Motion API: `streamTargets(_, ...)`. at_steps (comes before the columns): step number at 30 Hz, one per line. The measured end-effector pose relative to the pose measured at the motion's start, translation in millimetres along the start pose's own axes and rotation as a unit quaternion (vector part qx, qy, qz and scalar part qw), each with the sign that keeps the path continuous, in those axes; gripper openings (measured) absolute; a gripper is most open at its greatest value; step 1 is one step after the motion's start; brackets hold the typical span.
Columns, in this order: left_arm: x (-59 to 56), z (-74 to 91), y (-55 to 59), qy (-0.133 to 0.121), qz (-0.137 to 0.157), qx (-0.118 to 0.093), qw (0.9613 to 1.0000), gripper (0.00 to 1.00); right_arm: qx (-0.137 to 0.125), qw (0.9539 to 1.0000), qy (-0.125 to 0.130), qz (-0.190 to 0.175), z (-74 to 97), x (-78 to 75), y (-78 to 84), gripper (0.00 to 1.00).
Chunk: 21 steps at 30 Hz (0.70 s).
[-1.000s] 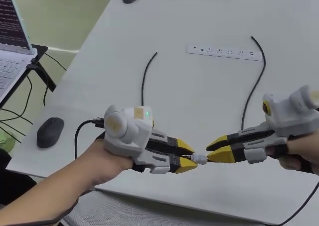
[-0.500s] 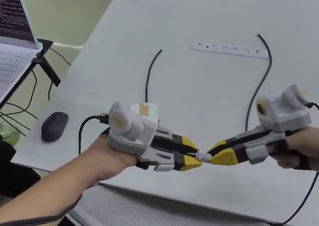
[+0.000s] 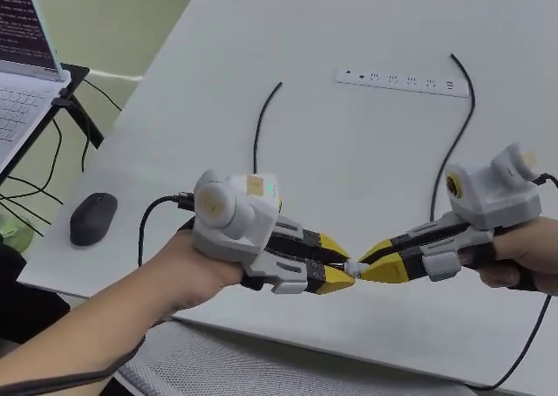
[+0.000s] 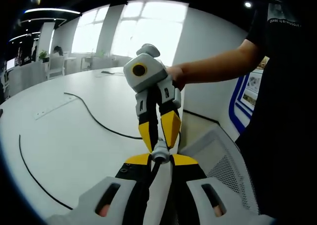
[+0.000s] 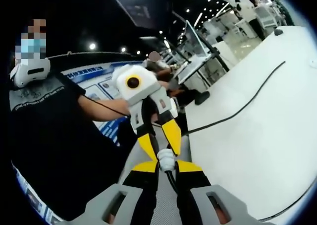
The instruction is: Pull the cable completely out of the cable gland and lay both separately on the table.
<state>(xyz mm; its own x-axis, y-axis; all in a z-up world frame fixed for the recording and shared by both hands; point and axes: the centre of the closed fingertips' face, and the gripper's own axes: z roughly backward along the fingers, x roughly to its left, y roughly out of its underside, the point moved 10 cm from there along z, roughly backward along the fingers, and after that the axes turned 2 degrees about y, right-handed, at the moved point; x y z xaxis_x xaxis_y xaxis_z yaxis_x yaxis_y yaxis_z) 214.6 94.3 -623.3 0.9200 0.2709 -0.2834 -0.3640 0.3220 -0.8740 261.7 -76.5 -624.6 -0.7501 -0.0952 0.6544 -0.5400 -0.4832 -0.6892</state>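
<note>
A small white cable gland [image 3: 351,268] hangs in the air over the table's near edge, between two yellow-tipped grippers that meet nose to nose. My left gripper [image 3: 343,272] comes in from the left and is shut on the gland [image 4: 159,151]. From the right, my right gripper [image 3: 364,268] has its tips against the gland's other end. In the right gripper view a short black cable [image 5: 171,178] runs from the gland [image 5: 167,159] back between that gripper's [image 5: 167,166] shut jaws. How far the cable sits inside the gland is hidden.
The white table [image 3: 349,178] carries a power strip [image 3: 397,82], a loose black cable [image 3: 257,130] and a longer black cable [image 3: 453,143]. A dark mouse [image 3: 91,217] lies near the left edge, with a laptop [image 3: 22,56] beyond it. A mesh chair [image 3: 218,361] stands below the near edge.
The right gripper's jaws, apart a second ago, have moved in and shut at the gland. Both hands have drifted slightly right and down.
</note>
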Motion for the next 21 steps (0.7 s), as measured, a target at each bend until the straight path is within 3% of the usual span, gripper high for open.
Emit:
streamTargets(5, -1.8, -1.8, 0.4, 0.006, 0.003, 0.003, 1.0, 0.15, 0.035, 0.9954, 0.041, 0.08, -2.1, 9.9, -2.3, 0.08)
streamTargets(9, -2.9, -3.5, 1.7, 0.01, 0.011, 0.003, 0.9999, 0.15, 0.064, 0.983, 0.077, 0.154, -3.5, 17.7, -3.5, 0.08)
streamTargets(12, -2.4, -3.8, 2.2, 0.01, 0.017, 0.001, 0.9998, 0.15, 0.085, 0.9649, 0.114, 0.221, -5.6, 25.8, -4.9, 0.07)
streamTargets(13, -2.2, -3.6, 2.1, 0.011, 0.018, 0.0, 0.9998, 0.15, 0.087, 0.9613, 0.122, 0.231, -6.1, 27.9, -4.7, 0.07)
streamTargets(15, -1.3, -3.4, 1.5, 0.01, 0.023, -0.003, 0.9997, 0.15, 0.094, 0.9487, 0.145, 0.265, -7.0, 31.7, -4.7, 0.07)
streamTargets(21, 1.7, -3.5, 0.6, 0.012, 0.039, -0.009, 0.9992, 0.15, 0.13, 0.8923, 0.209, 0.378, -10.8, 41.6, -3.5, 0.07)
